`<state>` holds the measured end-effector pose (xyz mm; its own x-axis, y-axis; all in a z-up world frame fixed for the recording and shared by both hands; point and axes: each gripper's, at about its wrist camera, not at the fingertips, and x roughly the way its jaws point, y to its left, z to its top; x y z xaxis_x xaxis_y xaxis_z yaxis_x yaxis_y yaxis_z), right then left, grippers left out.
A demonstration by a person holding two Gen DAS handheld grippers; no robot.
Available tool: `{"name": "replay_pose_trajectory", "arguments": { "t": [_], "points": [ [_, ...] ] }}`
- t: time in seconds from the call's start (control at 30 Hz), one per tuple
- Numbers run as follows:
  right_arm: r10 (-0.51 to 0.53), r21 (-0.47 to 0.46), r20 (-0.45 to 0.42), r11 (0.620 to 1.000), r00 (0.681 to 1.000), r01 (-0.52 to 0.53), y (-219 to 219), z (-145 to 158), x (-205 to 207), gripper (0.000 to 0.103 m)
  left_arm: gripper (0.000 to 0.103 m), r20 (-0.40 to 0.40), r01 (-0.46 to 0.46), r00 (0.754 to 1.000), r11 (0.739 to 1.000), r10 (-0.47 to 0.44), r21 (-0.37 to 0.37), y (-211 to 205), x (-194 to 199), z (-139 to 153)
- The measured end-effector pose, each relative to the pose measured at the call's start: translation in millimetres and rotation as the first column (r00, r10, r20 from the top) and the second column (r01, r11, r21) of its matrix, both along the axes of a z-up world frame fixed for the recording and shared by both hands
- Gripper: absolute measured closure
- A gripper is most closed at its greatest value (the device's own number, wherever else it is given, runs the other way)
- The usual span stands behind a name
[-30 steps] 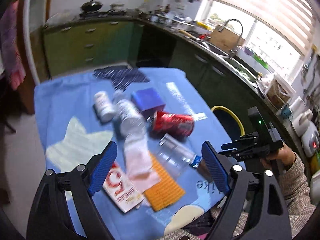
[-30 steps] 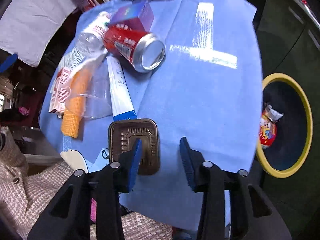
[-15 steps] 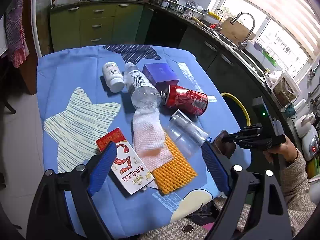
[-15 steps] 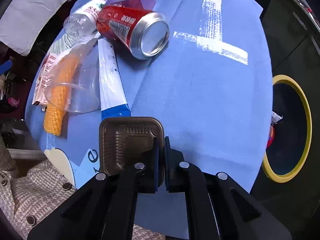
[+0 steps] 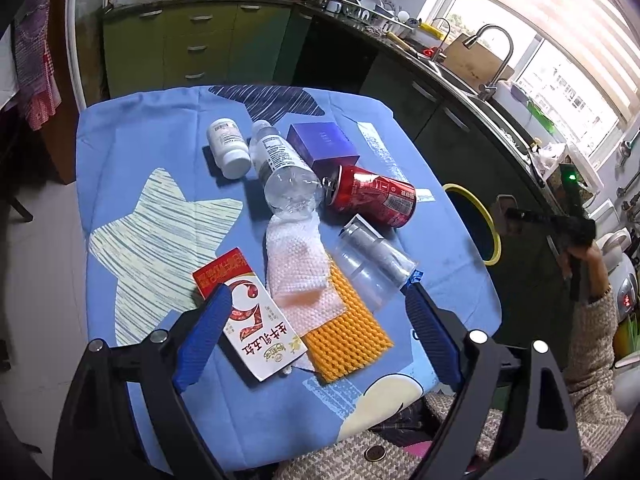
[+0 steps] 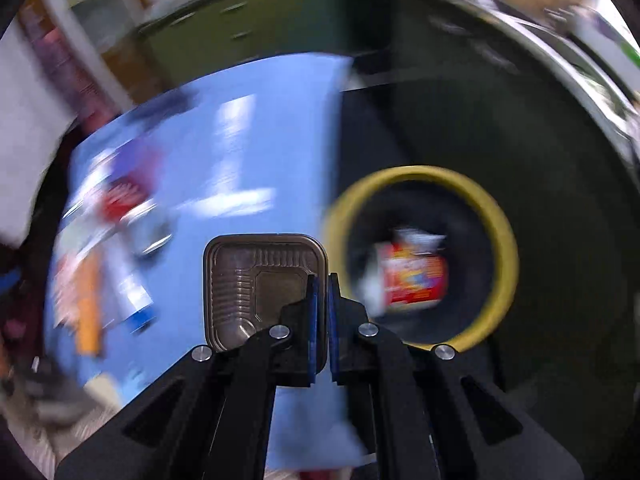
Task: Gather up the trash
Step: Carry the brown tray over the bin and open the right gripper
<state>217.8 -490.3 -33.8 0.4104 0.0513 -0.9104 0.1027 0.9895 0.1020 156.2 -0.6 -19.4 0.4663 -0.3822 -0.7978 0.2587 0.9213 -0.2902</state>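
Since the earlier frame we see the right tongs lifted off the tabletop and swung toward the bin, clamped on the tray. Step in hand, as we judge it: carry to bin; next move calls for centering over the yellow rim, then opening. Tray rim sits pinched between the right tongs. Left tongs hang open above the carton.

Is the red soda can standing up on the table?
No, the red soda can lies on its side on the blue tablecloth, its top end against the clear water bottle.
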Motion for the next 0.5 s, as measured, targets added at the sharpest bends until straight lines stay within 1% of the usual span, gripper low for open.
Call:
{"name": "replay_pose_trajectory", "arguments": {
  "t": [0.07, 0.1, 0.17, 0.27, 0.3, 0.33, 0.37, 0.4, 0.43, 0.5],
  "points": [
    [-0.064, -0.042, -0.04, 0.997, 0.997, 0.063, -24.3, -18.0, 13.2, 0.098, 0.019, -0.005, -0.005, 1.0, 1.0, 0.005, 0.001, 0.3, -0.9, -1.2],
    [-0.095, -0.052, -0.071, 0.994, 0.993, 0.091, -37.6, -33.1, 21.1, 0.098, 0.019, -0.006, -0.005, 1.0, 1.0, 0.005, 0.002, 0.3, -1.5, -1.2],
    [-0.132, -0.058, -0.121, 0.99, 0.984, 0.126, -55.1, -57.9, 33.8, 0.098, 0.019, -0.008, -0.009, 1.0, 1.0, 0.009, 0.006, 0.6, -3.1, -1.1],
    [-0.159, -0.064, -0.157, 0.987, 0.975, 0.15, -67.8, -80.0, 47.7, 0.097, 0.019, -0.013, -0.019, 1.0, 1.0, 0.019, 0.013, 2.4, -4.9, -0.9],
    [-0.164, -0.067, -0.163, 0.986, 0.973, 0.154, -70.4, -83.4, 51.2, 0.097, 0.019, -0.014, -0.023, 1.0, 1.0, 0.024, 0.016, 3.3, -4.9, -0.7],
    [-0.169, -0.067, -0.169, 0.985, 0.971, 0.16, -73.8, -86.8, 55.1, 0.094, 0.019, -0.015, -0.031, 0.999, 0.999, 0.031, 0.021, 4.3, -4.6, -0.5],
    [-0.176, -0.067, -0.175, 0.984, 0.969, 0.167, -78.3, -89.4, 59.6, 0.091, 0.019, -0.017, -0.036, 0.999, 0.999, 0.037, 0.024, 5.0, -4.1, -0.4],
    [-0.182, -0.069, -0.174, 0.983, 0.968, 0.173, -79.7, -90.8, 60.0, 0.085, 0.019, -0.019, -0.04, 0.999, 0.999, 0.041, 0.026, 5.4, -3.4, -0.4],
    [-0.189, -0.079, -0.169, 0.981, 0.967, 0.178, -81.8, -90.3, 60.9, 0.082, 0.019, -0.021, -0.042, 0.999, 0.999, 0.043, 0.027, 5.5, -3.1, -0.8],
    [-0.199, -0.089, -0.153, 0.978, 0.968, 0.187, -77.2, -87.8, 61.2, 0.082, 0.018, -0.026, -0.043, 0.999, 0.999, 0.044, 0.031, 4.3, -2.6, -2.4]
  ]
}}
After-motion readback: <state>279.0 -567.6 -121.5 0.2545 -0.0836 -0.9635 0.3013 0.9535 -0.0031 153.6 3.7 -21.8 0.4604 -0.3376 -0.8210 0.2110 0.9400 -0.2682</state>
